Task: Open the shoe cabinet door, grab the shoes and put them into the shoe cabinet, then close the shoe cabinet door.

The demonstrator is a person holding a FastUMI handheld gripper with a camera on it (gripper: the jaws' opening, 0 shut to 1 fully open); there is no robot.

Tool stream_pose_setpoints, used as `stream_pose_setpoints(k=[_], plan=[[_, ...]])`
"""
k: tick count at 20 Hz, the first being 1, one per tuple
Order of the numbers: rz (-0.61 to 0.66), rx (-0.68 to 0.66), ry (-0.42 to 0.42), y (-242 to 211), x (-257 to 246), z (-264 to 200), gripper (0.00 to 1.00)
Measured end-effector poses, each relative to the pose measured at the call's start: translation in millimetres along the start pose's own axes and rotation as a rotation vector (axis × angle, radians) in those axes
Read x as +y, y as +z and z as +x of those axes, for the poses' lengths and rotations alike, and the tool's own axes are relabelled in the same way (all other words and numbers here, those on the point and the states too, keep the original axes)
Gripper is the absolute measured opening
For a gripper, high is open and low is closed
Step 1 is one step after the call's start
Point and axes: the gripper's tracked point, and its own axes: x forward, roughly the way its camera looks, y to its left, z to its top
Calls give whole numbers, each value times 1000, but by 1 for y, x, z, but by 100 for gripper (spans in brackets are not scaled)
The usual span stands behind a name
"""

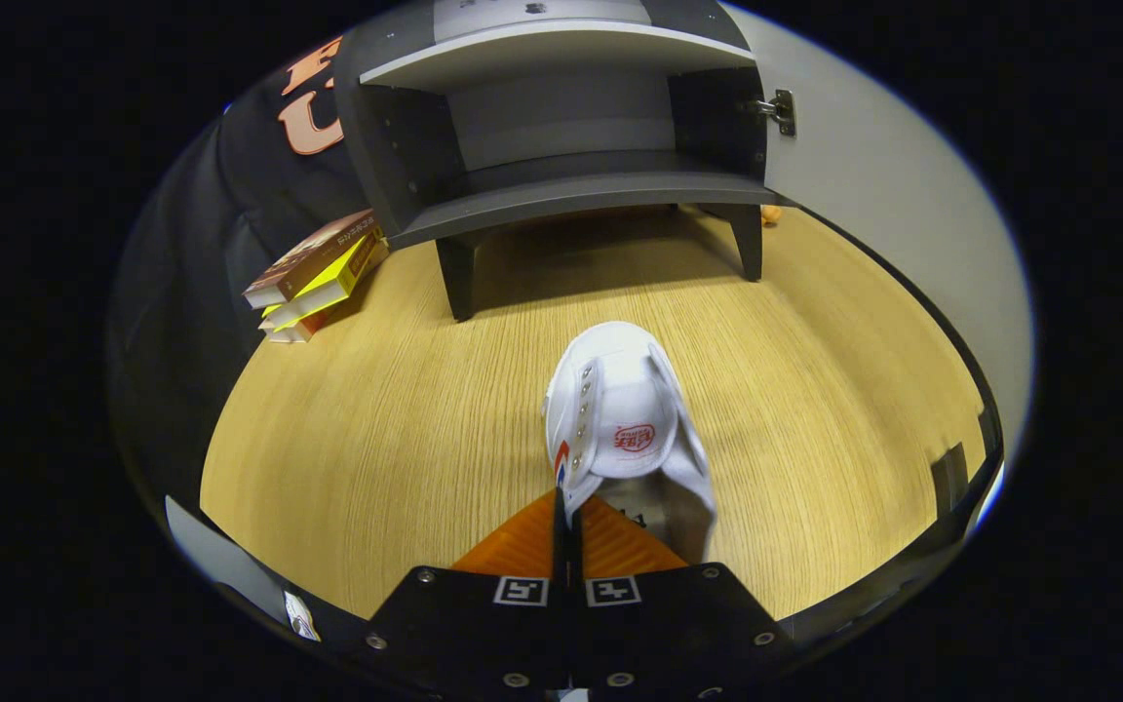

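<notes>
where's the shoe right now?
In the gripper view, the white shoe is pinched by its side wall in the closed gripper, over the wooden floor before the open cabinet.

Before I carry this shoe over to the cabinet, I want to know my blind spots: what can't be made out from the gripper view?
- Grip: the orange fingers hide where the closed jaws pinch the white shoe.
- Shoe's sole and toe: turned away from the camera.
- Shoe cabinet: the part above its upper shelf is cut off by the edge.
- Door: mostly cut off by the edge.
- Small orange thing behind the cabinet leg: too small to identify.
</notes>
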Motion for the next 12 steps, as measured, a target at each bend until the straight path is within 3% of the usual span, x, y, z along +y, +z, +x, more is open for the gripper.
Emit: stream_pose_setpoints(k=[12], plan=[[-41, -135, -26, 62, -9, -28, 0]])
